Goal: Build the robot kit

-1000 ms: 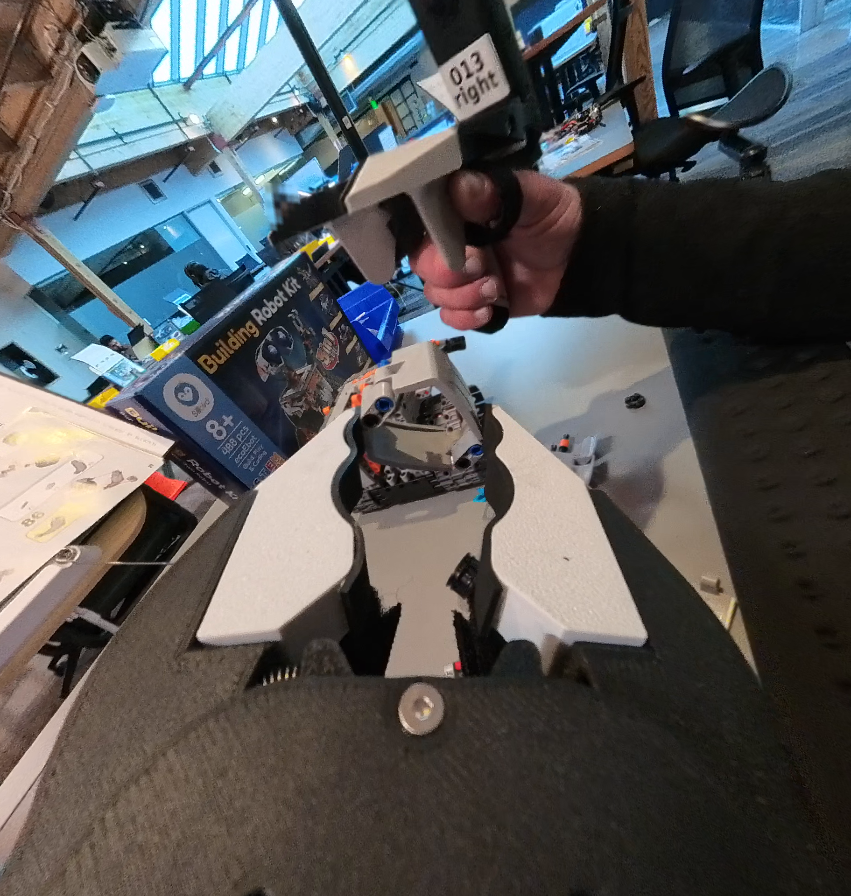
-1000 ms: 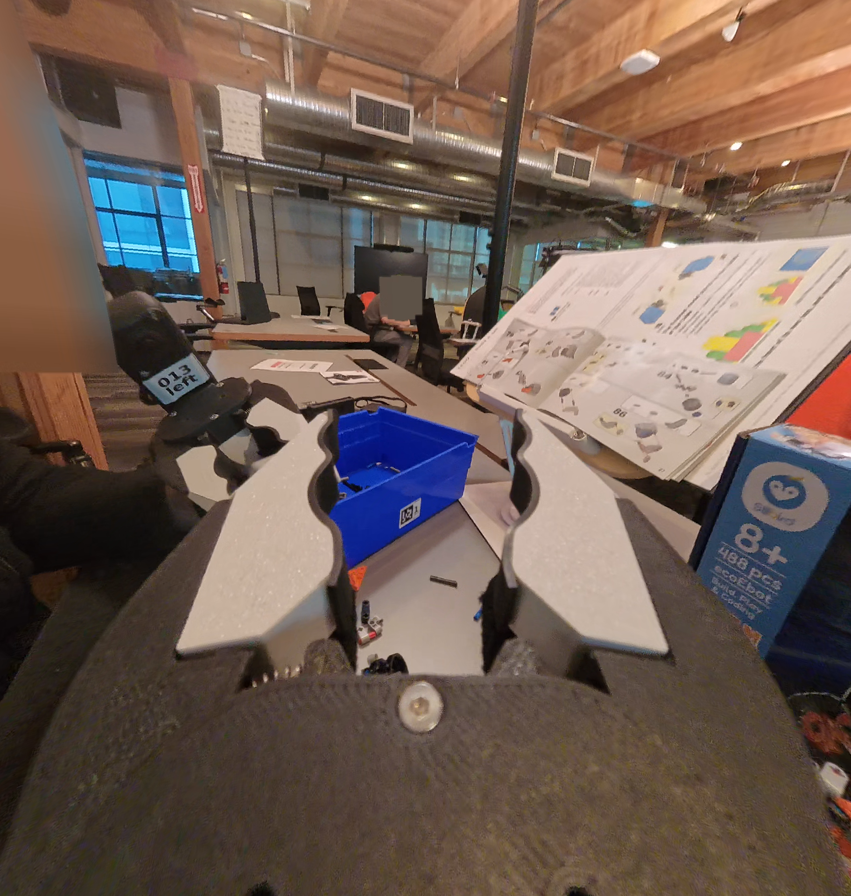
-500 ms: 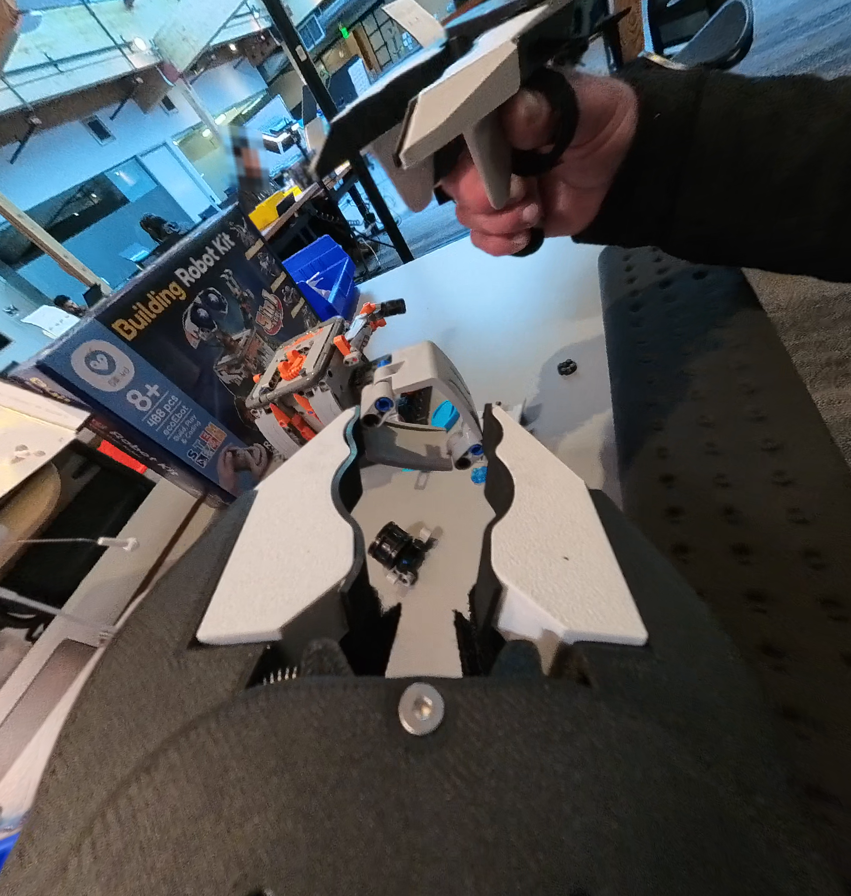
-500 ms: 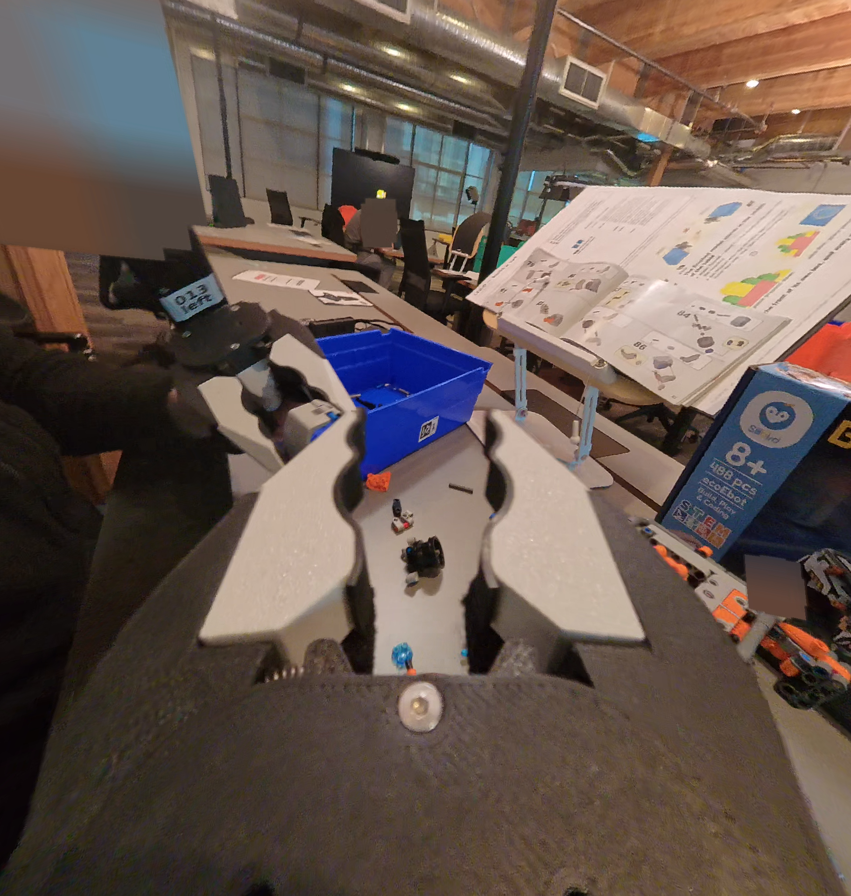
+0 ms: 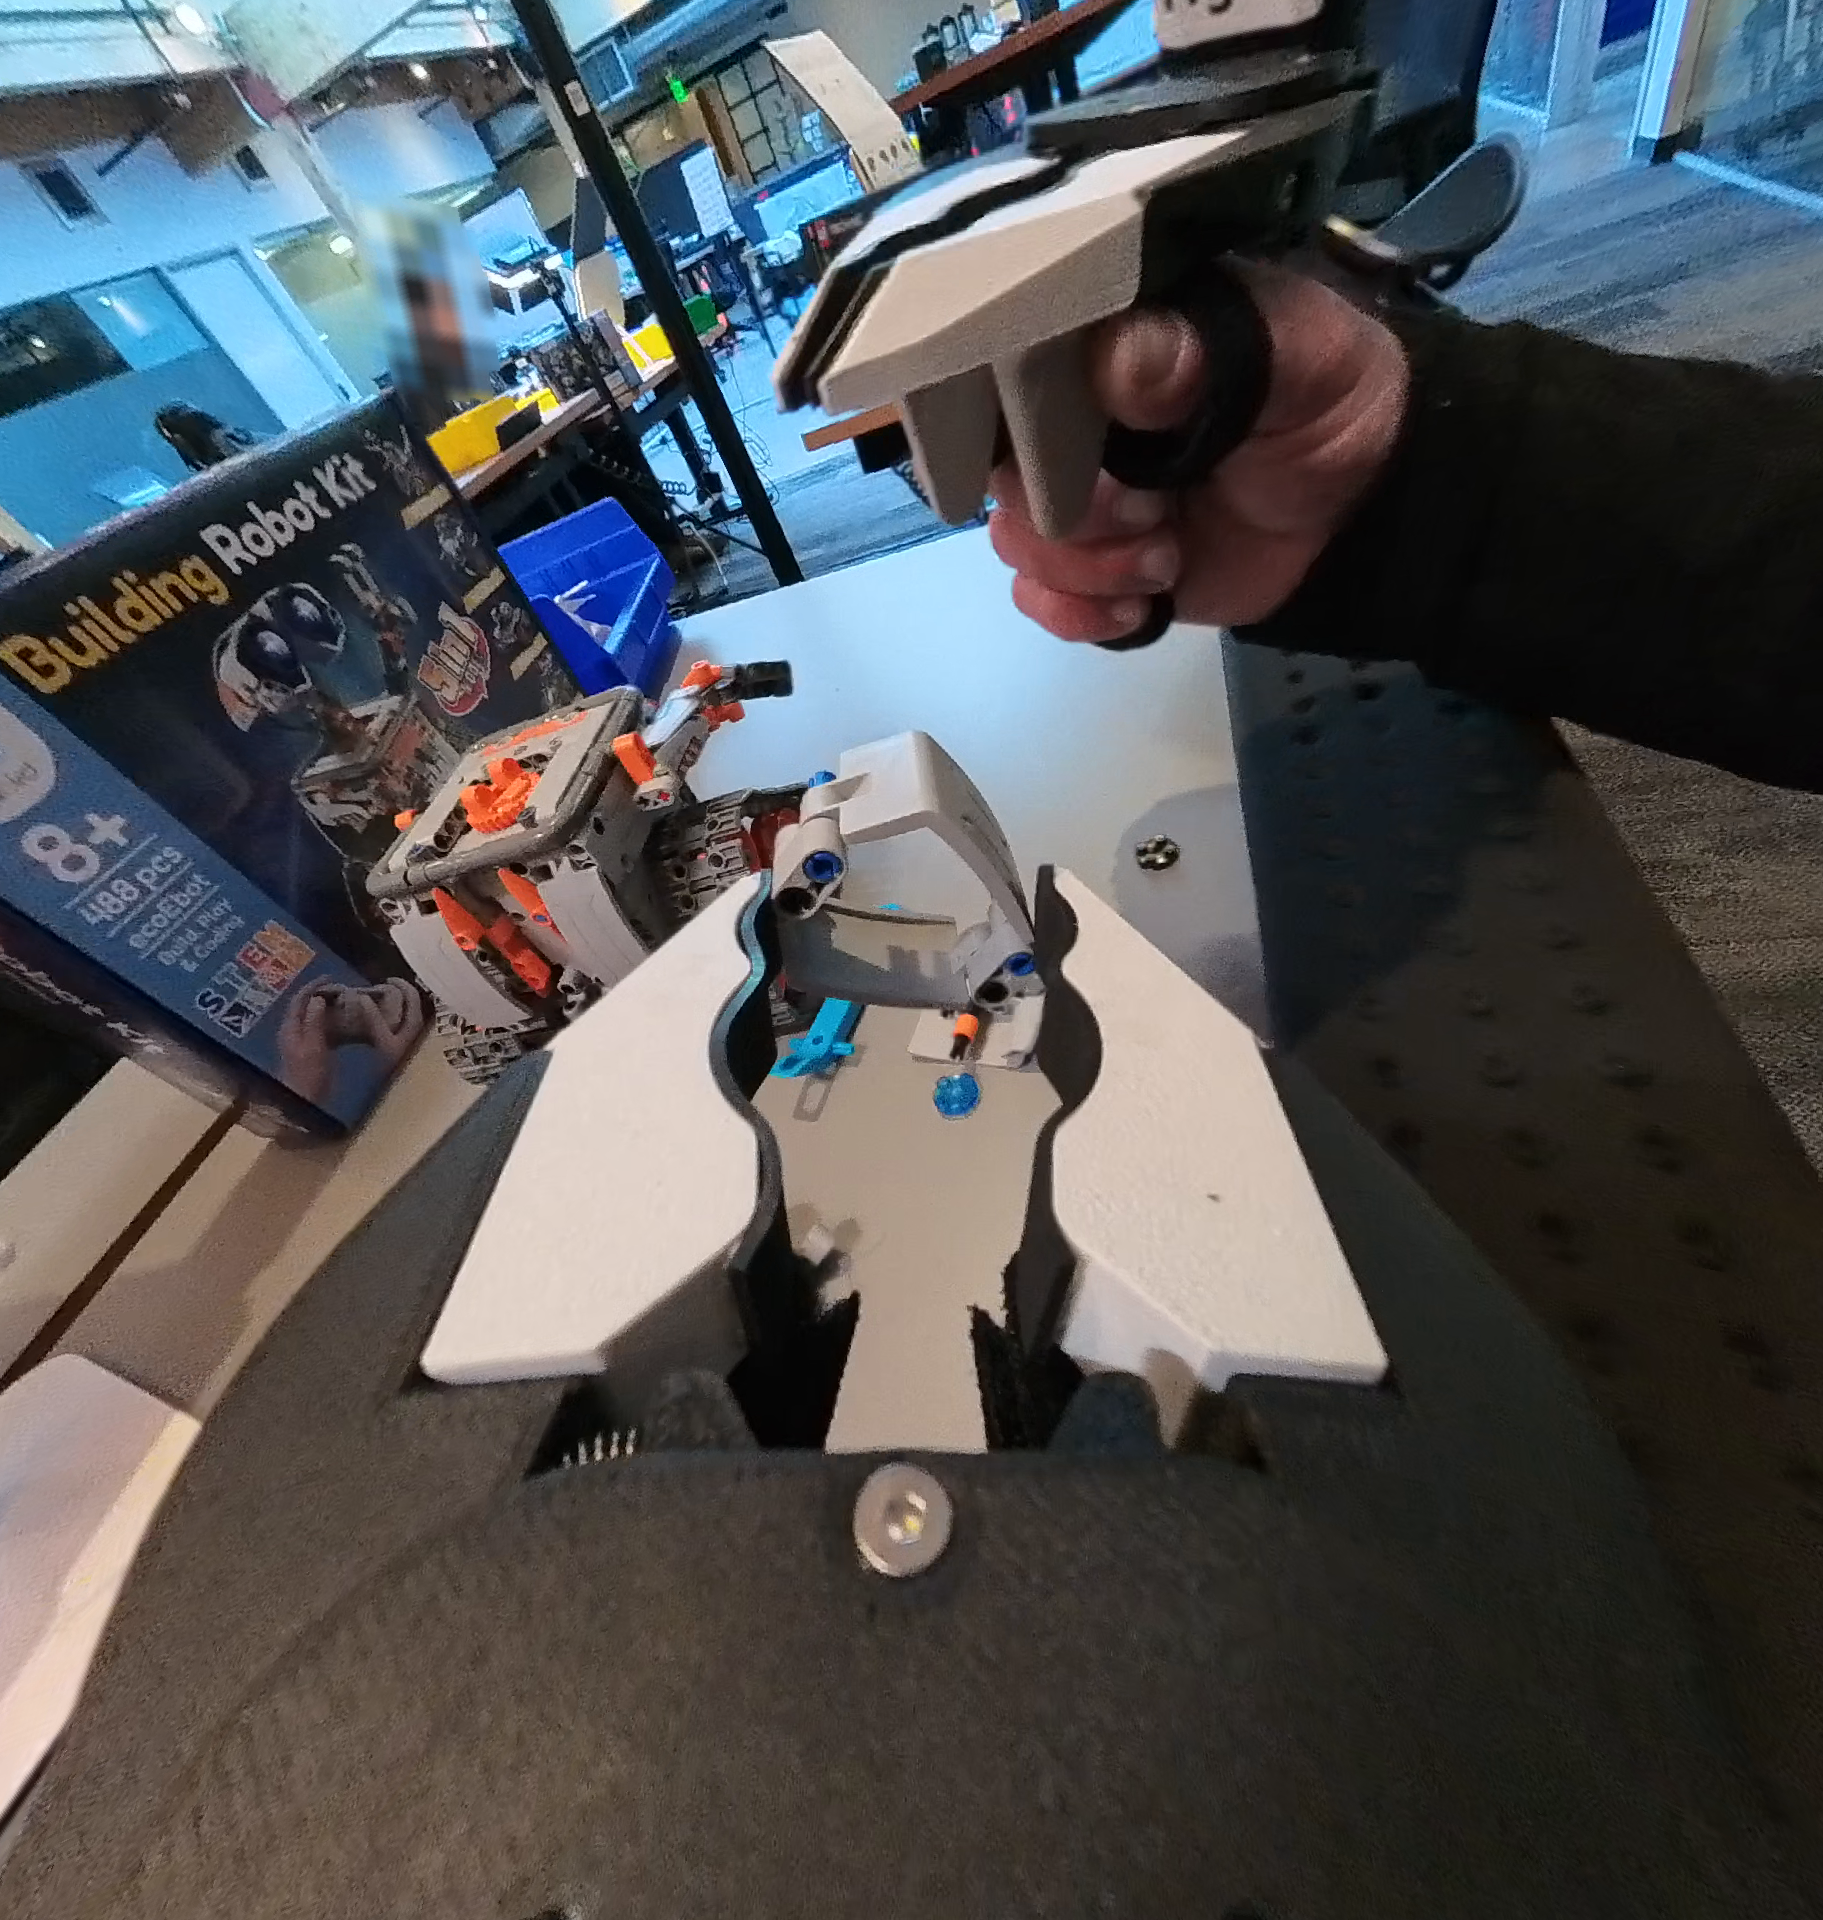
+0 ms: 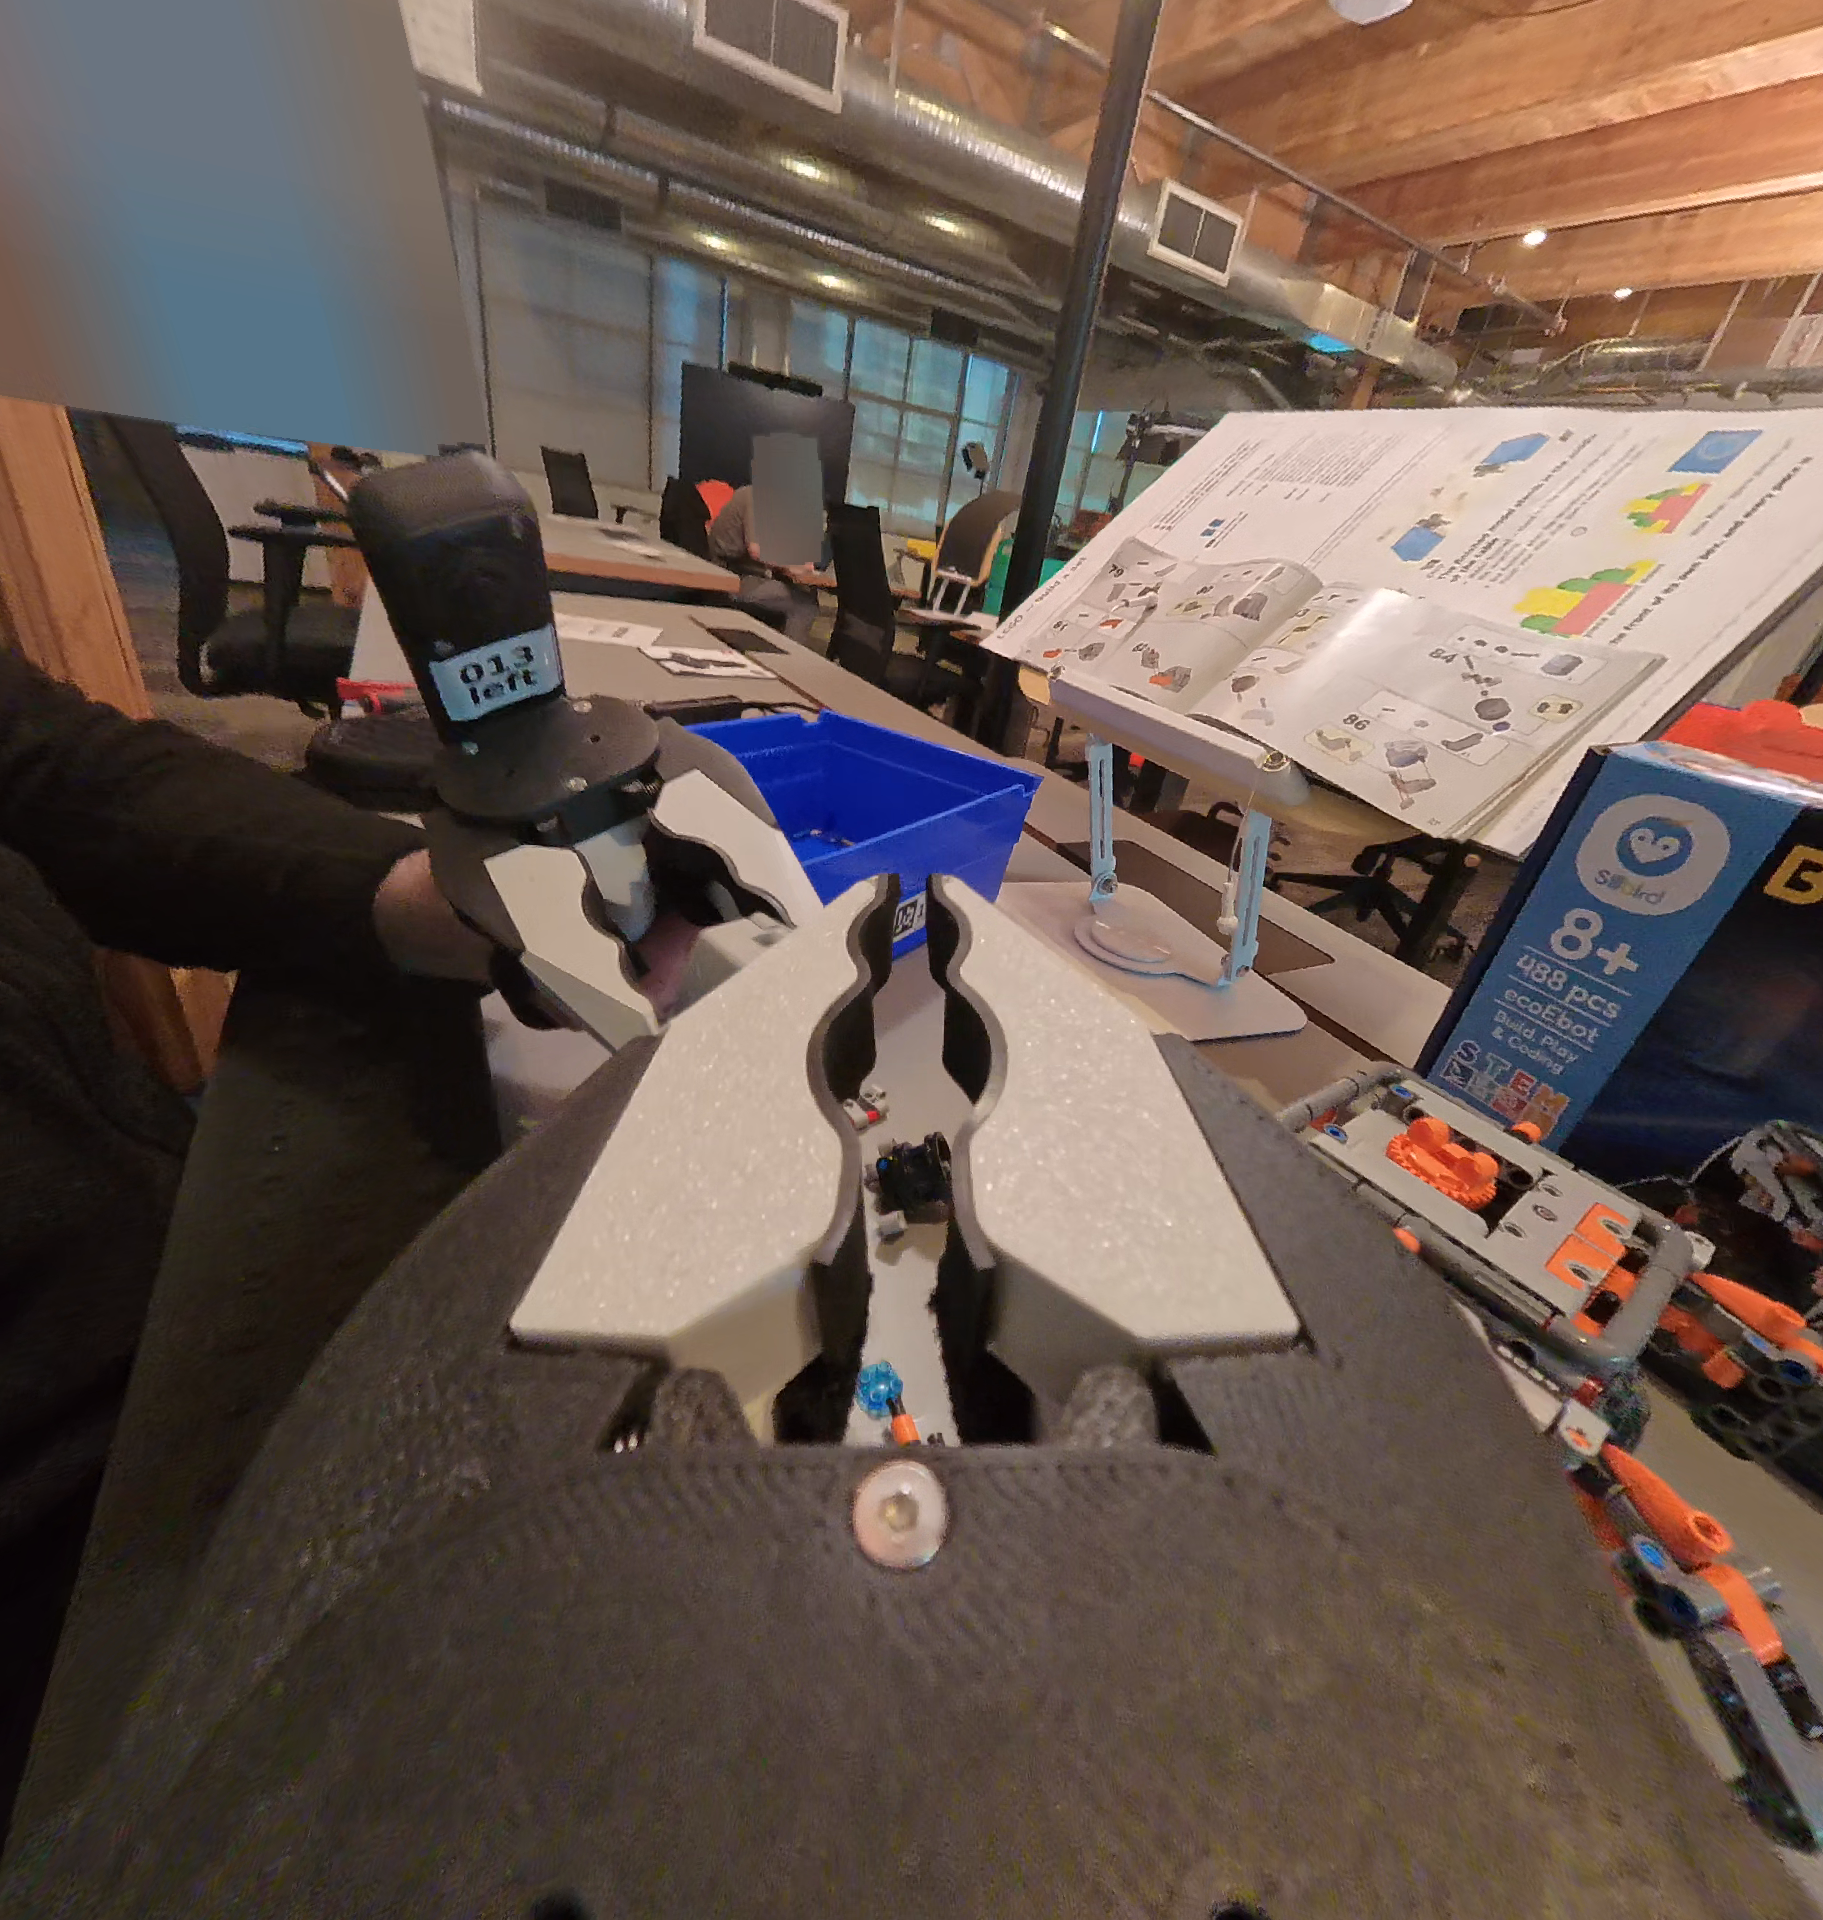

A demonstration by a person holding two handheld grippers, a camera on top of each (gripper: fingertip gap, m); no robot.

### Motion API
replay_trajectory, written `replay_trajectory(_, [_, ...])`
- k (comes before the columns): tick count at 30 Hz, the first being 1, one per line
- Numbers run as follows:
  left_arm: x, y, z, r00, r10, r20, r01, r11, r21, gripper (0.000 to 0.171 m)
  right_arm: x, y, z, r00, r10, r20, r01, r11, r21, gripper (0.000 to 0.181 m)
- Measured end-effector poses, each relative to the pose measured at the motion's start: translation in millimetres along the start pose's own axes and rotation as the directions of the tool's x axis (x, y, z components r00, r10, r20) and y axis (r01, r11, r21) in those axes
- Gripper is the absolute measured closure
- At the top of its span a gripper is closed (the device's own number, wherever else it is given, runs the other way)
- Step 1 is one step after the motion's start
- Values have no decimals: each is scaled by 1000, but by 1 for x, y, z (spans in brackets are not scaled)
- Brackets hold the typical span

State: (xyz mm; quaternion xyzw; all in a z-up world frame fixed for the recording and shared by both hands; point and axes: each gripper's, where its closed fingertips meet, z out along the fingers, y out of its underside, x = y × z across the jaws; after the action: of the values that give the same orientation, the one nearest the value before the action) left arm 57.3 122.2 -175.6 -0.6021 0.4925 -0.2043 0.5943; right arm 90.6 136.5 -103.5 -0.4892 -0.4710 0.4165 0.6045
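Note:
My left gripper [image 5: 902, 904] is shut on a grey curved brick piece [image 5: 886, 831] with blue pins and holds it just above the grey table [image 5: 990, 665]. It also shows in the right wrist view [image 6: 637, 925], held by a hand. A grey and orange brick robot model [image 5: 533, 831] stands just to its left, against the kit box [image 5: 211, 727]. My right gripper [image 6: 912, 888] is shut with nothing in it and hovers above the table. In the left wrist view it [image 5: 813, 374] hangs high over the model.
Small loose parts lie on the table: a black wheel part [image 6: 912, 1174], a blue round stud [image 5: 956, 1094], a light-blue piece [image 5: 819, 1049]. A blue bin [image 6: 876, 800] and a booklet on a stand [image 6: 1354, 623] stand farther back. A dark mat [image 5: 1509, 1039] lies at the right. My hands' fingertips stand some 8 centimeters from each other. Measured from the fingertips, the blue round stud [image 5: 956, 1094] is 12 centimeters or so from the left gripper and 20 centimeters from the right. Seen from the right wrist view [image 6: 881, 1388] as well.
My right gripper's fingers have closed from wide apart to nearly touching and it has tilted down toward the table. My left gripper, still holding the grey piece, has come down beside the model.

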Motion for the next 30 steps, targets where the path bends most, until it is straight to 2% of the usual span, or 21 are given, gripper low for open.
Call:
replay_trajectory(2, [-8, 8, 6, 999, -37, 9, 37, 999, -20, 125, 4, 3, 0, 1000, 25, -7, -25, 1000, 18, 177])
replay_trajectory(7, [-31, 18, 2, 983, -175, 53, 174, 985, 13, 125, 8, 13, 2, 998, 66, 2, -66, 997, 31, 179])
replay_trajectory(14, [-56, 29, -7, 965, -216, 147, 218, 976, 5, 126, 11, 23, 3, 996, 91, 5, -91, 996, 17, 177])
replay_trajectory(18, [-70, 40, -12, 948, -221, 231, 235, 971, -37, 126, 14, 28, 2, 996, 91, -6, -91, 996, 0, 176])
replay_trajectory(30, [-101, 58, -62, 874, -294, 386, 330, 943, -30, 126, 22, 42, 1, 996, 77, -38, -80, 995, -59, 169])
